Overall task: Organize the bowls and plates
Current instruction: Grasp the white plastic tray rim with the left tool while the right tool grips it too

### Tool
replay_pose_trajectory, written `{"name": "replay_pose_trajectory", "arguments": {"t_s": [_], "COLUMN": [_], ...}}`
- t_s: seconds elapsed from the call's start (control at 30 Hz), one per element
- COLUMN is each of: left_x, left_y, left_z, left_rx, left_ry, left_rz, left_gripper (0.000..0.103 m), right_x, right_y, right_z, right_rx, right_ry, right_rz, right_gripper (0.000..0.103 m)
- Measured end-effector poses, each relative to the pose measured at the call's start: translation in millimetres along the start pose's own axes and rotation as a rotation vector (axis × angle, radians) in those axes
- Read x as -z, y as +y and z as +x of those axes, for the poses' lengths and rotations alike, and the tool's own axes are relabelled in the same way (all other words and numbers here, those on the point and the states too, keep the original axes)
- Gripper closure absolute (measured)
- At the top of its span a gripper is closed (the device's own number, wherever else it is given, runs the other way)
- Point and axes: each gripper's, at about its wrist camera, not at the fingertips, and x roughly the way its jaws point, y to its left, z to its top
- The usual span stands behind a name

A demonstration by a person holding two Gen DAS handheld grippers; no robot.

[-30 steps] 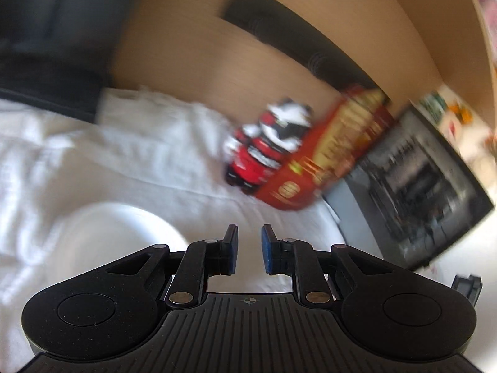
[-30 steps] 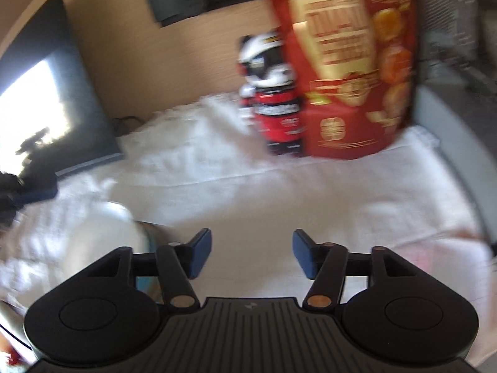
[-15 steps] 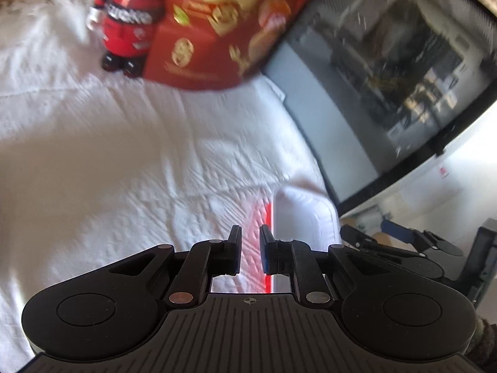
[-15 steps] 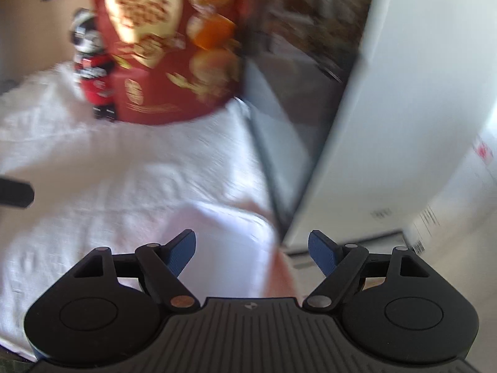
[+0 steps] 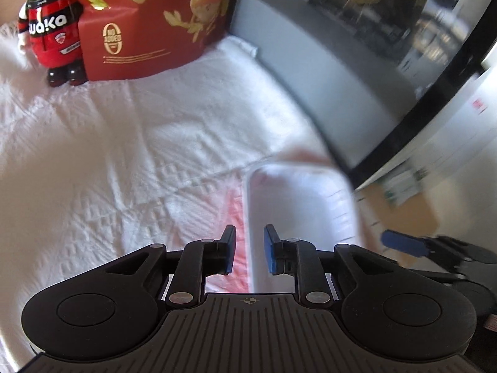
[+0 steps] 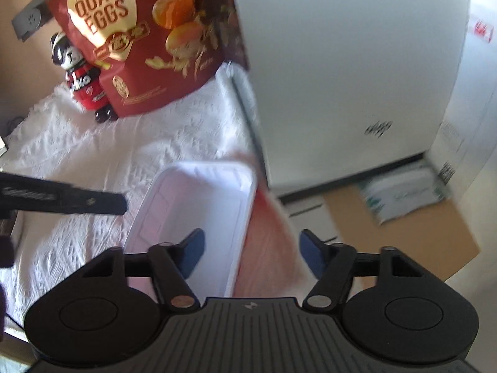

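- White rectangular tray (image 5: 298, 205) (image 6: 198, 205) lies on the white textured cloth (image 5: 93, 161) (image 6: 77, 155) that covers the tabletop, at its right edge, just beside the front of a white appliance (image 6: 348, 77) with a dark glass door (image 5: 357, 37). A pinkish-red patch of the cloth shows along the tray's sides.
- Left hand-held gripper (image 5: 248, 250) points steeply down over the tray's left wall. Its jaws stand a little apart and have just been opening; the tray's left rim shows in the gap between the blue pads (image 5: 271, 253), and no pad presses on it.
- Right hand-held gripper (image 6: 250, 256) also tilts steeply down over the tray's near right side. Its jaws are about half open and have just been closing; one pad sits over the tray's inside, the other out past it over the pinkish cloth, so the right wall lies between them, ungripped.
- Each gripper shows in the other's view: the right one at the tray's right in the left wrist view, the left one as a dark bar at the tray's left in the right wrist view.
- Tray's inside looks empty as far as it shows; part is blurred.
- Far left on the cloth, a red snack bag (image 5: 146, 21) (image 6: 136, 37) marked QUAIL EGGS stands upright, with a panda figurine (image 5: 49, 28) (image 6: 84, 80) in a red jacket touching its left side.
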Motion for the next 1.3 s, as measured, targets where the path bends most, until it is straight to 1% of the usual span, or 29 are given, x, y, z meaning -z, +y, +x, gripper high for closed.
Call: {"name": "replay_pose_trajectory", "arguments": {"t_s": [0.03,0.07,0.13,0.17,0.2,0.27,0.3,0.33,0.4,0.47,0.6,0.73,0.83,0.93,1.03,1.17,1.3], "left_x": [1,2,4,5,7,11,14,17,23,27,40,64,81,88,97,105,104], "left_y": [0,0,5,6,7,11,14,18,26,40,83,131,157,176,191,199,201], "left_z": [5,9,17,21,25,33,35,34,26,15,-18,-54,-76,-81,-80,-73,-69], "left_rx": [-0.021,-0.026,0.005,0.02,0.037,0.074,0.089,0.103,0.09,0.069,0.023,-0.044,-0.109,-0.167,-0.19,-0.18,-0.169], "left_ry": [0.006,0.016,0.034,0.054,0.073,0.109,0.12,0.123,0.111,0.095,0.04,-0.024,-0.045,-0.03,-0.006,0.025,0.027], "left_rz": [0.0,-0.008,-0.031,-0.034,-0.035,-0.046,-0.059,-0.074,-0.086,-0.108,-0.206,-0.329,-0.375,-0.411,-0.458,-0.469,-0.455], "left_gripper": [0.081,0.081,0.08,0.08,0.08,0.08,0.082,0.083,0.083,0.083,0.083,0.086,0.086,0.086,0.086,0.086,0.086], "right_x": [2,4,6,6,6,6,6,6,6,5,-4,-7,-3,5,13,23,27], "right_y": [2,3,6,7,9,13,14,16,24,36,75,122,161,194,221,235,238], "right_z": [3,4,11,13,16,23,26,29,31,30,30,36,42,49,58,67,66], "right_rx": [-0.002,-0.004,-0.011,-0.016,-0.021,-0.033,-0.035,-0.038,-0.043,-0.051,-0.101,-0.195,-0.274,-0.326,-0.357,-0.364,-0.354], "right_ry": [0.008,0.015,0.037,0.05,0.064,0.095,0.11,0.126,0.142,0.141,0.126,0.132,0.144,0.161,0.191,0.236,0.222], "right_rz": [0.001,0.0,-0.006,-0.007,-0.01,-0.018,-0.017,-0.014,-0.027,-0.066,-0.15,-0.221,-0.278,-0.327,-0.362,-0.373,-0.37], "right_gripper": [0.043,0.044,0.053,0.055,0.061,0.07,0.074,0.075,0.077,0.077,0.077,0.077,0.077,0.077,0.077,0.076,0.075]}}
